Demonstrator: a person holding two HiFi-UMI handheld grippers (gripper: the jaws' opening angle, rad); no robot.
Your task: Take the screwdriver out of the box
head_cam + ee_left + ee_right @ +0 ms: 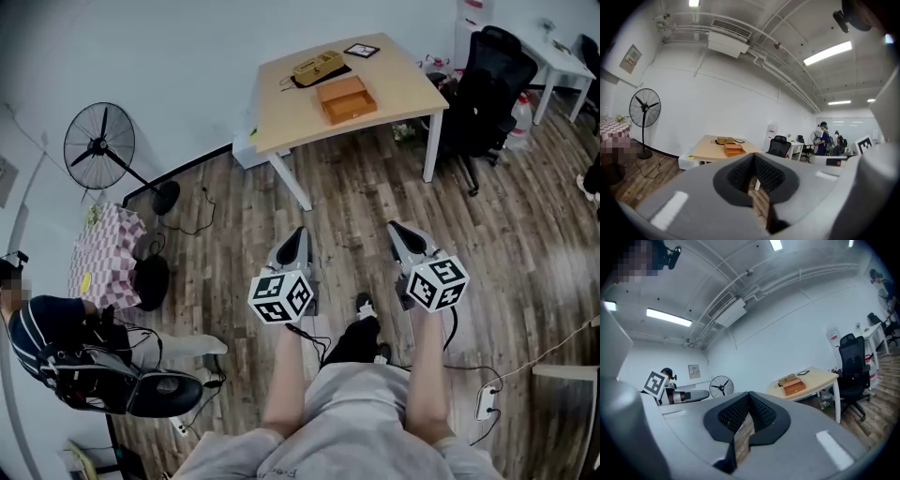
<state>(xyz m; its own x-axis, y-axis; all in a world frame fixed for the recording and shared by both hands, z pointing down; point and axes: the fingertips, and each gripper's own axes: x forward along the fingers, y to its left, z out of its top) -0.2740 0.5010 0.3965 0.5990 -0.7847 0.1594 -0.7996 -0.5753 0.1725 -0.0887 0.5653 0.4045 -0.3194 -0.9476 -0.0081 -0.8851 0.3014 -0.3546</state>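
An orange wooden box lies on the light wooden table far ahead of me, with a tan case behind it. No screwdriver shows. My left gripper and right gripper hang side by side over the wooden floor, well short of the table, both with their jaws together and nothing between them. The left gripper view looks past its gripper at the orange box. In the right gripper view the gripper points level and the box sits on the table to the right.
A black office chair stands right of the table. A standing fan and a checkered small table are at the left, with a seated person below them. Cables and a power strip lie on the floor.
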